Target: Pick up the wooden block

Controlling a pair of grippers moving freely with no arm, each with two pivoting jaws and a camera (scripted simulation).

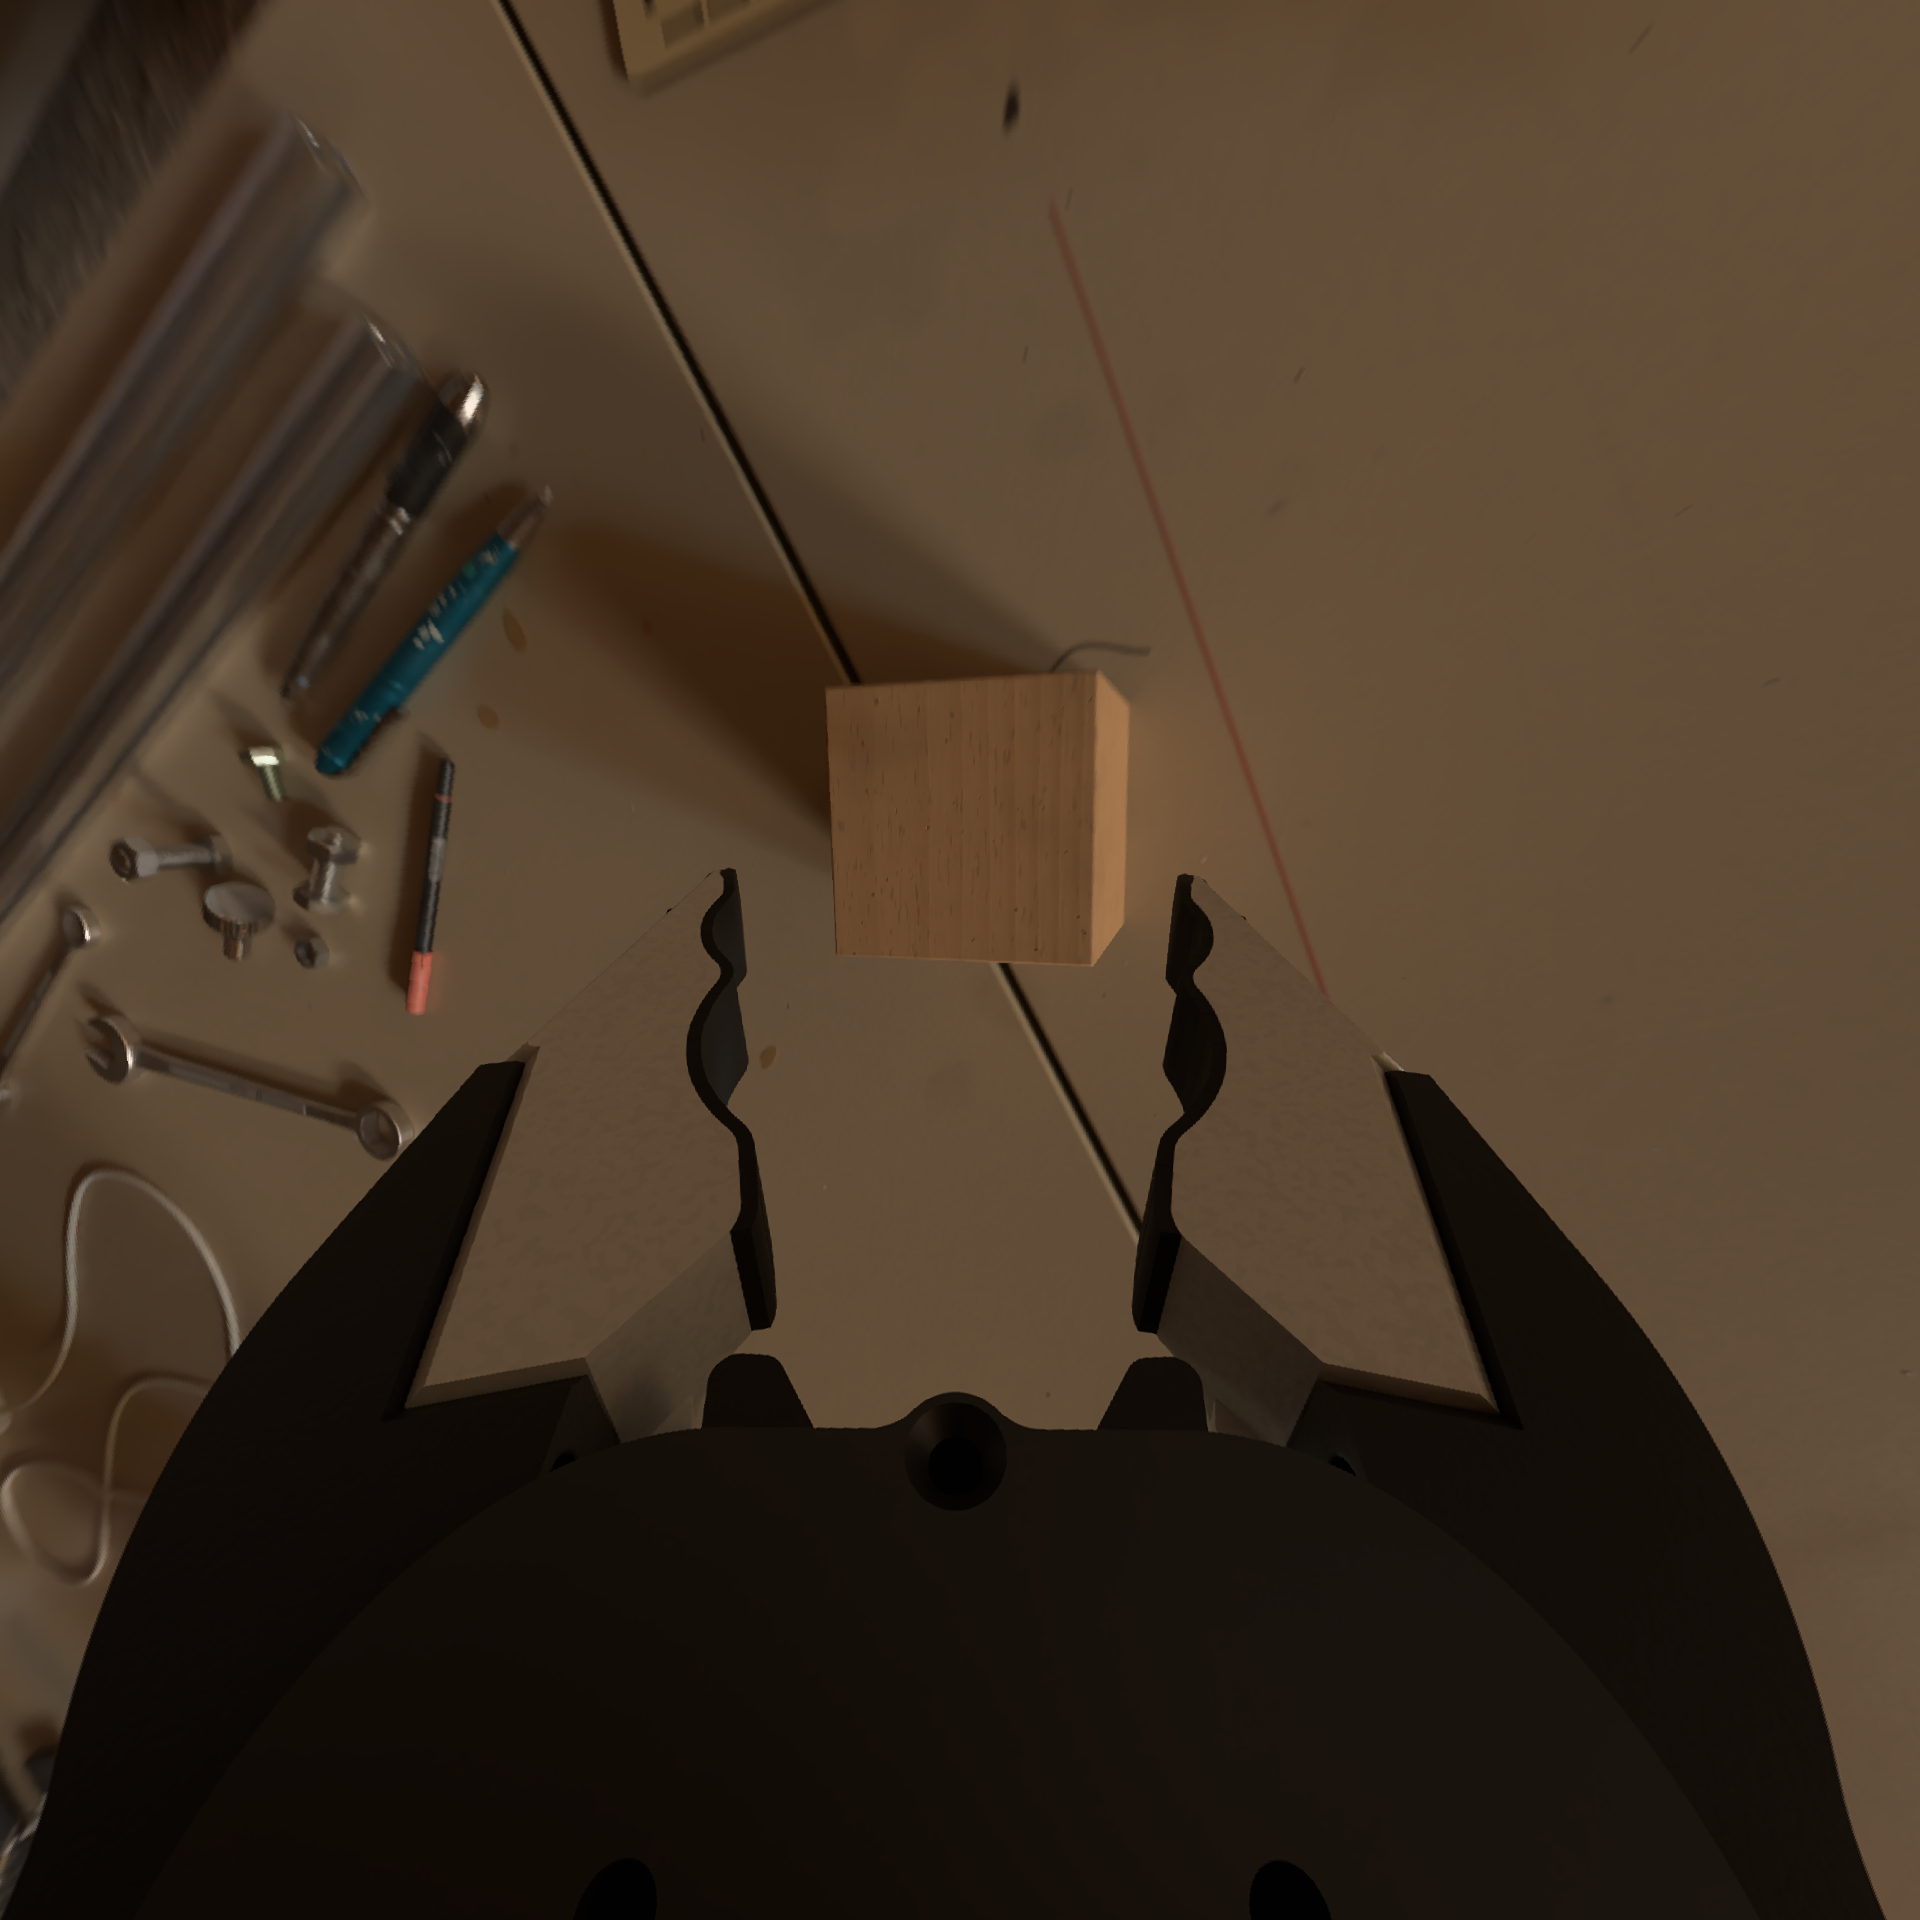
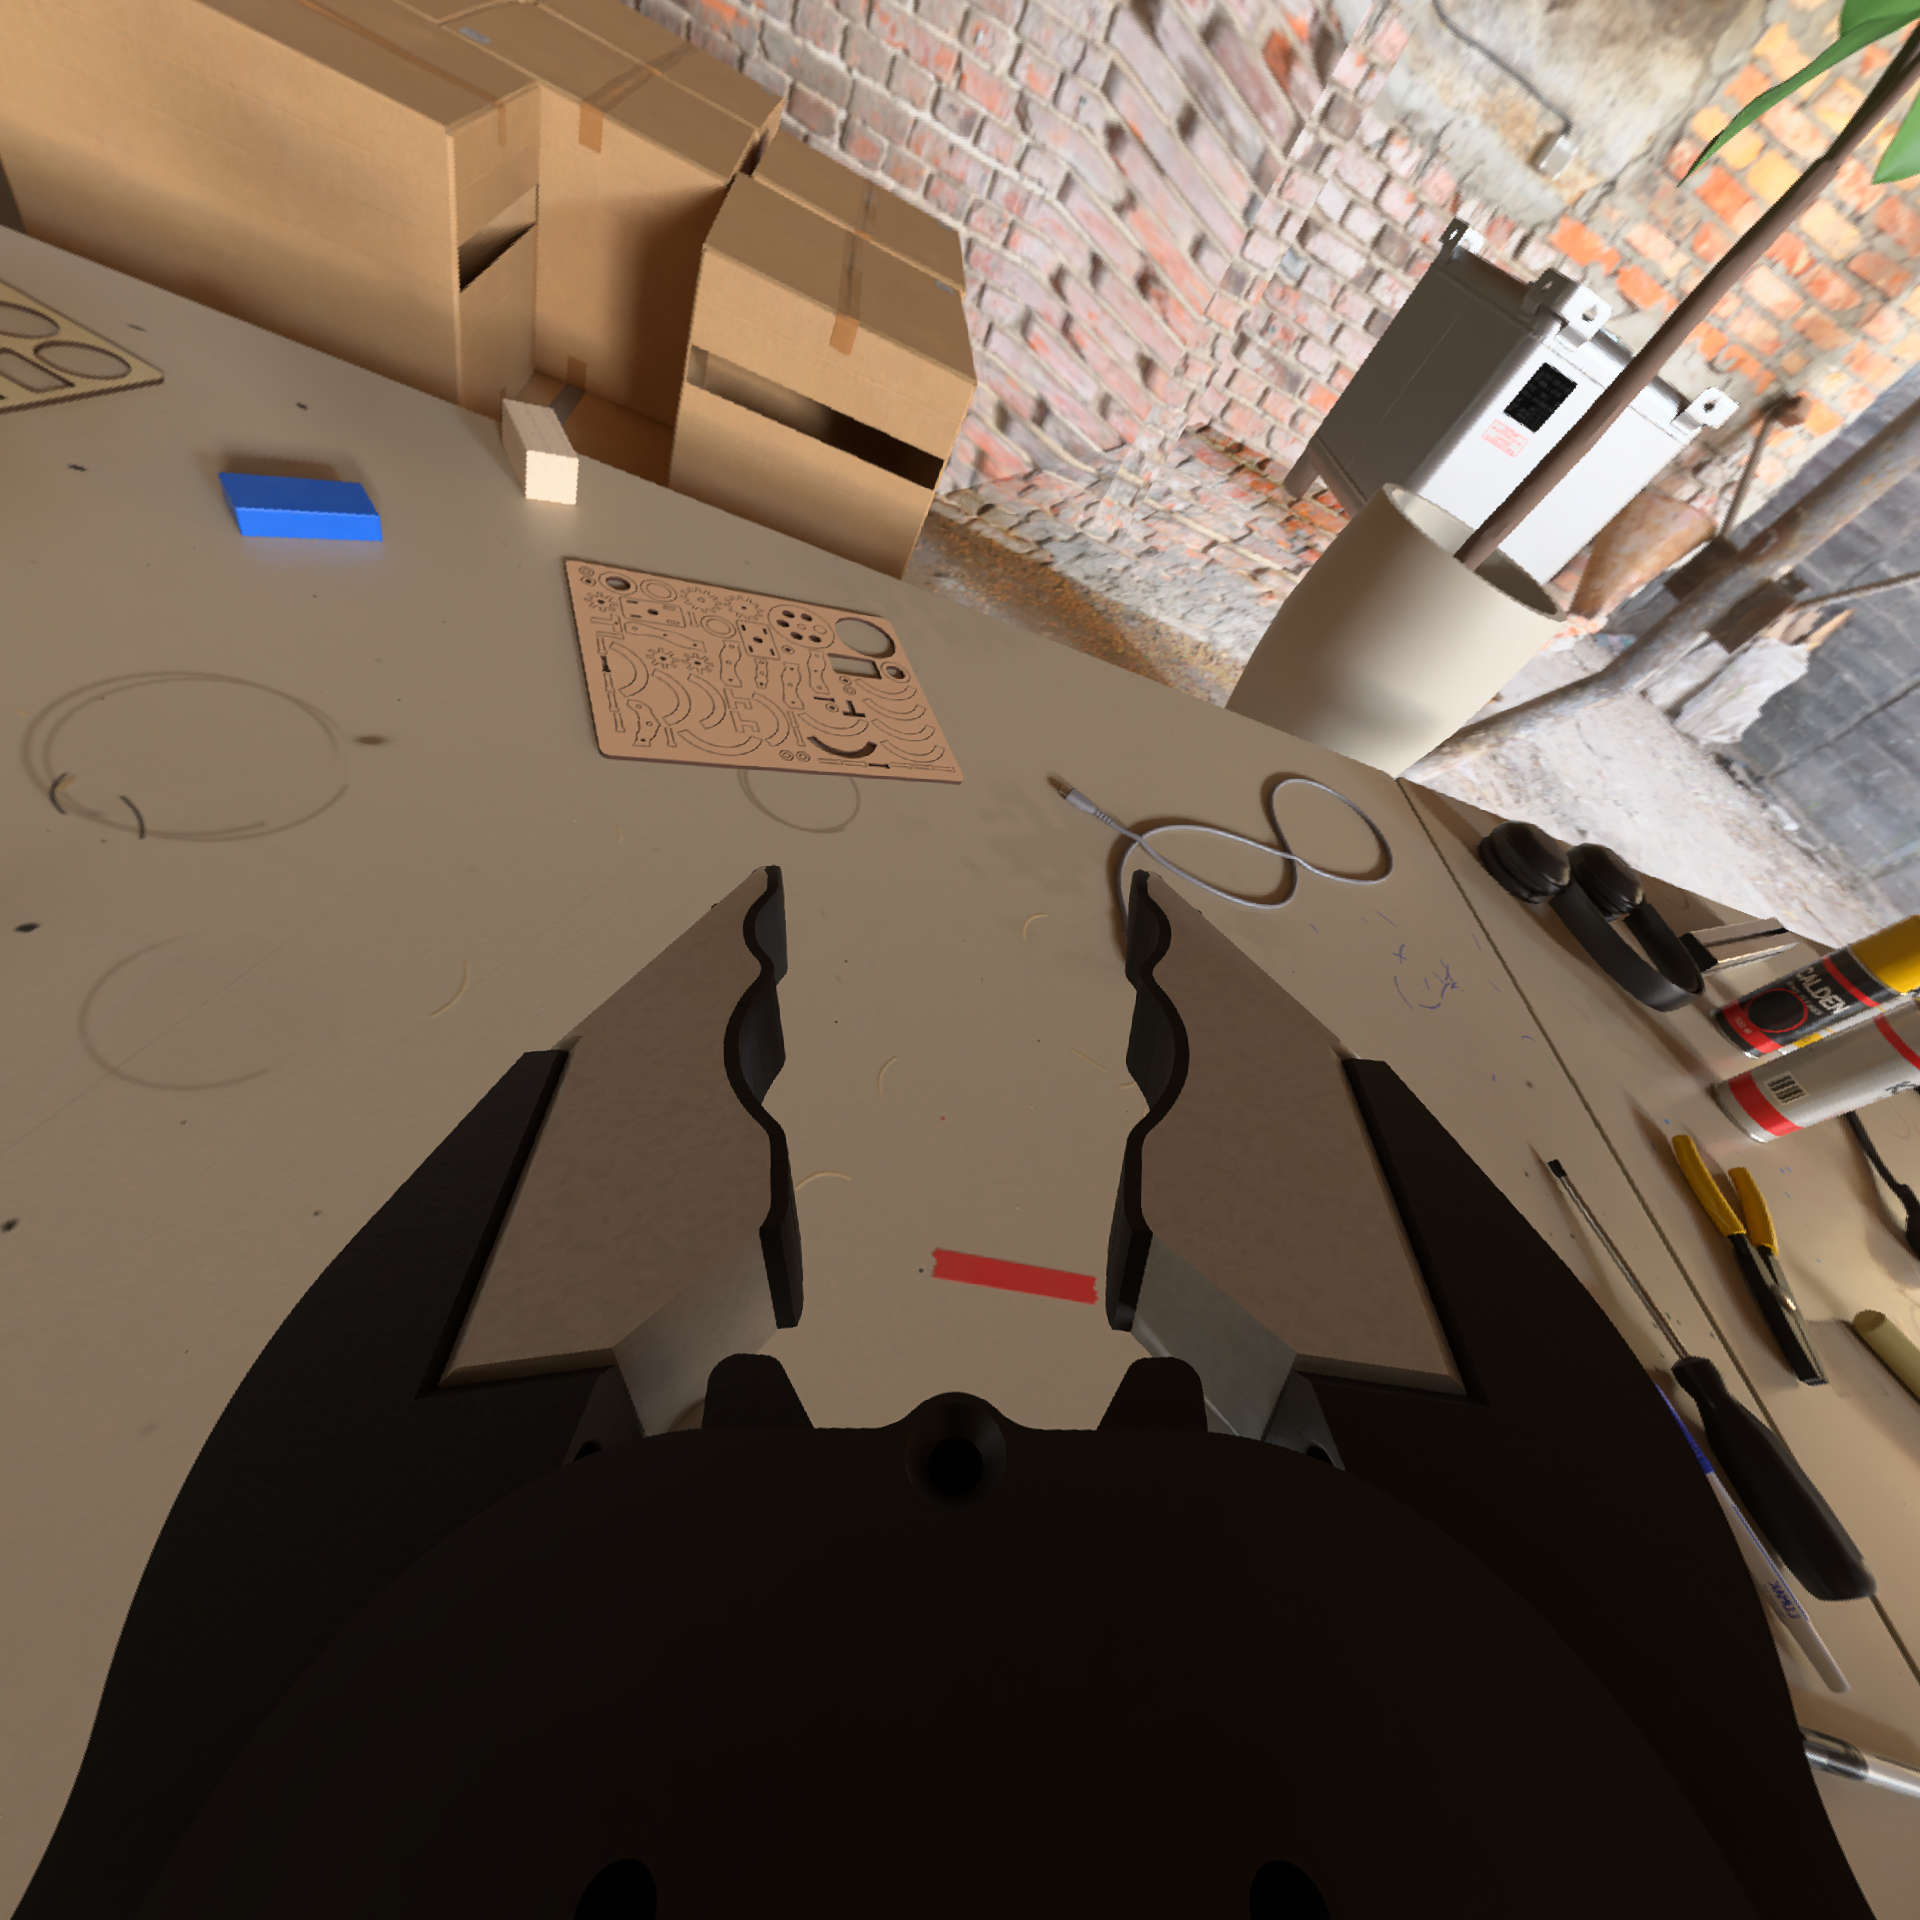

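Observation:
A light wooden block (image 1: 966, 821), cube-shaped, stands on the beige table (image 1: 1455, 623), across a dark seam in it. My left gripper (image 1: 956, 881) is open and empty. Its fingertips (image 1: 727, 904) flank the block's near edge, with a gap on each side. How high the gripper is above the table I cannot tell. My right gripper (image 2: 956, 876) is open and empty over bare table (image 2: 416, 935), above a strip of red tape (image 2: 1013, 1276). A pale, longer piece of wood (image 2: 540, 457) lies far off by the cardboard boxes (image 2: 810, 364).
Left of the block lie pens (image 1: 436, 623), bolts (image 1: 239, 883), a wrench (image 1: 249, 1081) and a white cord (image 1: 104, 1351). The right wrist view shows a blue block (image 2: 301, 509), a cut-out sheet (image 2: 758, 675), a cable (image 2: 1247, 852), headphones (image 2: 1600, 914), spray cans (image 2: 1818, 1008) and pliers (image 2: 1756, 1257).

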